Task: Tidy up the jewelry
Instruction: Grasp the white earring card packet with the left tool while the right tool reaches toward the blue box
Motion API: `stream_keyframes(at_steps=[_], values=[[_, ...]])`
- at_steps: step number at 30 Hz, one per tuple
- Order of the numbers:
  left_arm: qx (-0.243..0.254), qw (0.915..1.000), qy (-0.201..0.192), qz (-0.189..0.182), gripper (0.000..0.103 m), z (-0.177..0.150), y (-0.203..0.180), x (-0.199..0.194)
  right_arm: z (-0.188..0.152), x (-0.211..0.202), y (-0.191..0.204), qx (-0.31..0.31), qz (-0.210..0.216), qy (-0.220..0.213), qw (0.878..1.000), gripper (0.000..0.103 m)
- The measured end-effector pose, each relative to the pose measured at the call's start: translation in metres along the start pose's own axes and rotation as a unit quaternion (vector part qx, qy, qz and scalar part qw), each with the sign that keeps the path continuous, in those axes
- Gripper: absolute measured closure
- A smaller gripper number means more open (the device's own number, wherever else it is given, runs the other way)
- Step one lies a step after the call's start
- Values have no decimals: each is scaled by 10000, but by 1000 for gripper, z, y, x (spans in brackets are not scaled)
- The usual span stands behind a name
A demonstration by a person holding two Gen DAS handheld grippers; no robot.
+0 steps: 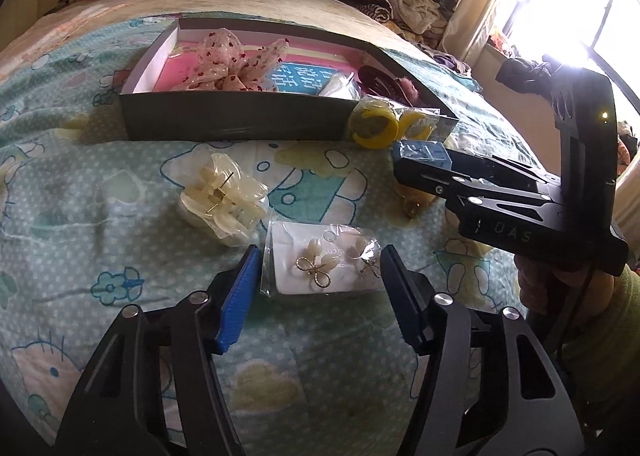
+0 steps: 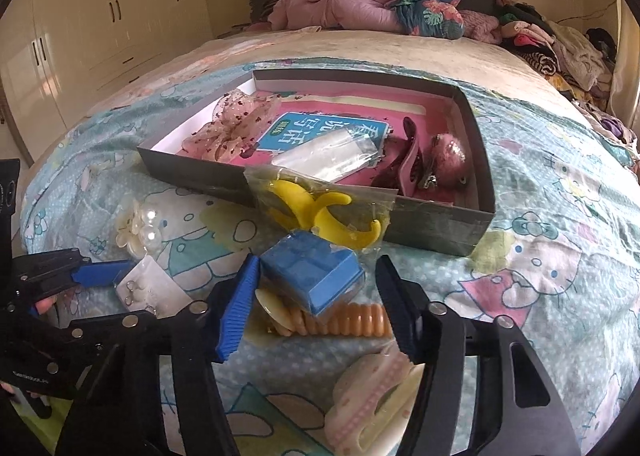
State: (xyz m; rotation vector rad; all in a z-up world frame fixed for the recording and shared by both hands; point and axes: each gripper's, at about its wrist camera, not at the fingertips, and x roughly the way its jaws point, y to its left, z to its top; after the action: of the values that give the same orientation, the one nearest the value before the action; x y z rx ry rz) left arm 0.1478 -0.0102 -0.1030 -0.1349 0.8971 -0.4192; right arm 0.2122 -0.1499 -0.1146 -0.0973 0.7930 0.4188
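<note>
The left claw [image 1: 316, 284] is spread wide, its blue pads either side of a bagged card of earrings [image 1: 320, 268] lying flat on the bed sheet [image 1: 100, 196]; whether the pads touch the bag cannot be told. The right claw [image 2: 316, 296] is also spread, holding nothing, with a small blue box [image 2: 312, 276] between its fingers and an orange coiled hair tie [image 2: 344, 320] beneath.

Risks, as a judgement: the earring bag is thin and slick, so closing on it may pinch only a plastic edge and let the card slide out, or bunch the soft sheet into the pads. The blue box sits tilted on the coil and could tip or skid away when squeezed.

Just beyond lie a cream hair clip [image 1: 222, 200] in its wrapper and bagged yellow clips [image 2: 324, 212] leaning on the near wall of the open cardboard box [image 2: 192, 172], where a pink bow [image 2: 236, 124], a dark red clip and other pieces already lie. Carrying anything in could knock the yellow bag.
</note>
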Motion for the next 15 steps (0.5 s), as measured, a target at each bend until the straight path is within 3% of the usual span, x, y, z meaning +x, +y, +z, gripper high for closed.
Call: stream_keyframes(at_steps=[6, 15], values=[[156, 9999, 23, -27, 61, -3, -6, -1, -2, -8, 12, -138, 31, -128, 9998, 55], [374, 9991, -111, -136, 63, -1, -24, -10, -8, -45, -5, 127, -143, -394, 9990, 56]])
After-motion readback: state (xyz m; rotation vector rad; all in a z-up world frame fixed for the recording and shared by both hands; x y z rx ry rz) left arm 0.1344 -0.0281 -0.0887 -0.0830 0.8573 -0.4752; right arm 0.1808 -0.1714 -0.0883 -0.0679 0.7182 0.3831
